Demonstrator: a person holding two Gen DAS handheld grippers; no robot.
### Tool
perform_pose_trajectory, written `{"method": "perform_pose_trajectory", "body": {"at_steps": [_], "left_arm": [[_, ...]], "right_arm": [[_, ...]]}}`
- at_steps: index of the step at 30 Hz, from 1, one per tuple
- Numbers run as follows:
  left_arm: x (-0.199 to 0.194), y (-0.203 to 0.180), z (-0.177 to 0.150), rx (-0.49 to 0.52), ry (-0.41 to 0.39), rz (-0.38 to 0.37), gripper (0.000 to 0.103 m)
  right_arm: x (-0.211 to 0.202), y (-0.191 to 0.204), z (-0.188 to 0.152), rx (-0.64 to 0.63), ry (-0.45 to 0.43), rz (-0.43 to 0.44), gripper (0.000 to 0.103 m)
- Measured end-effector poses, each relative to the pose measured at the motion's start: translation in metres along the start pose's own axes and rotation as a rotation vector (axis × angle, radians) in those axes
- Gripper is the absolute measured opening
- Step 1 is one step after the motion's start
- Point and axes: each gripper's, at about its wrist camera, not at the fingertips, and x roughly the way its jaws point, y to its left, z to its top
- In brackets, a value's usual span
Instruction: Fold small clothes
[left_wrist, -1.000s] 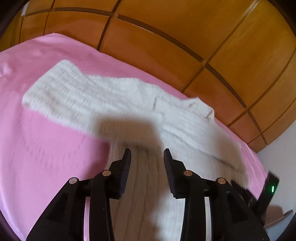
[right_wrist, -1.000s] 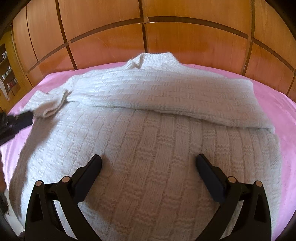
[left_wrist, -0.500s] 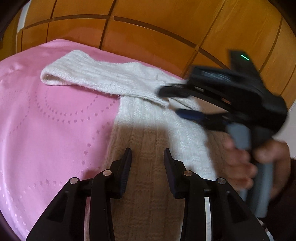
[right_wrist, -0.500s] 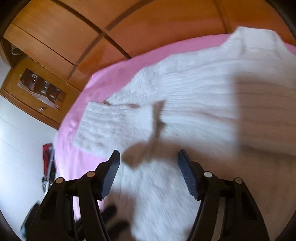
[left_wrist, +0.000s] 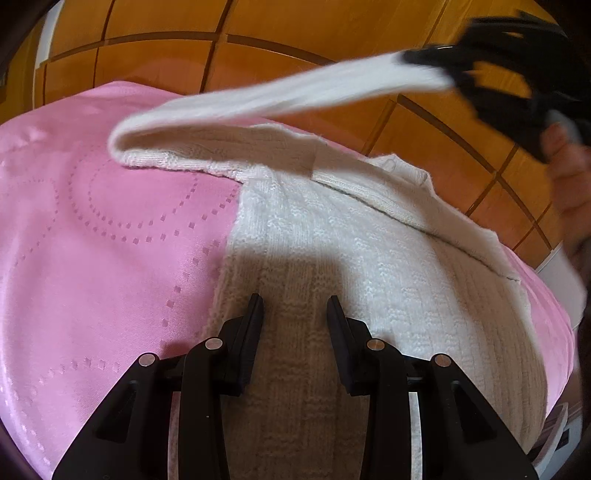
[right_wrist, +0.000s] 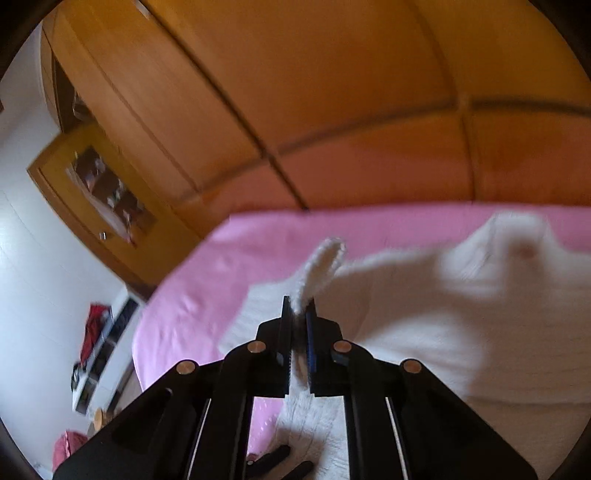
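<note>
My right gripper (right_wrist: 299, 314) clenched on sleeve (left_wrist: 280, 94), lifted above sweater (left_wrist: 332, 258) on pink bed (left_wrist: 92, 240). My left gripper (left_wrist: 294, 310) released, hovering over body near bed's left edge. One sleeve already folded across; this sleeve and body folds remain.

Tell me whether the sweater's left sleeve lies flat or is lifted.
Lifted: the right gripper is shut on the sleeve, which arcs above the sweater.
</note>
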Motion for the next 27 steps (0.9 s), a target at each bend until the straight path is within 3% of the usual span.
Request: {"method": "perform_pose_trajectory", "body": {"at_steps": [6, 16, 23, 27], "left_arm": [[0.000, -0.008, -0.002, 0.018, -0.002, 0.015, 0.035], [0.006, -0.018, -0.001, 0.046, 0.002, 0.043, 0.037], [0.004, -0.021, 0.005, 0.057, 0.030, 0.064, 0.039], [-0.007, -0.014, 0.020, -0.010, 0.076, -0.011, 0.048]], "right_arm": [[-0.070, -0.058, 0.014, 0.062, -0.121, -0.127, 0.005], [-0.115, -0.200, -0.019, 0.323, -0.137, -0.389, 0.005], [-0.098, -0.257, -0.046, 0.448, -0.071, -0.408, 0.006], [-0.100, -0.263, -0.052, 0.453, -0.083, -0.416, 0.009]]}}
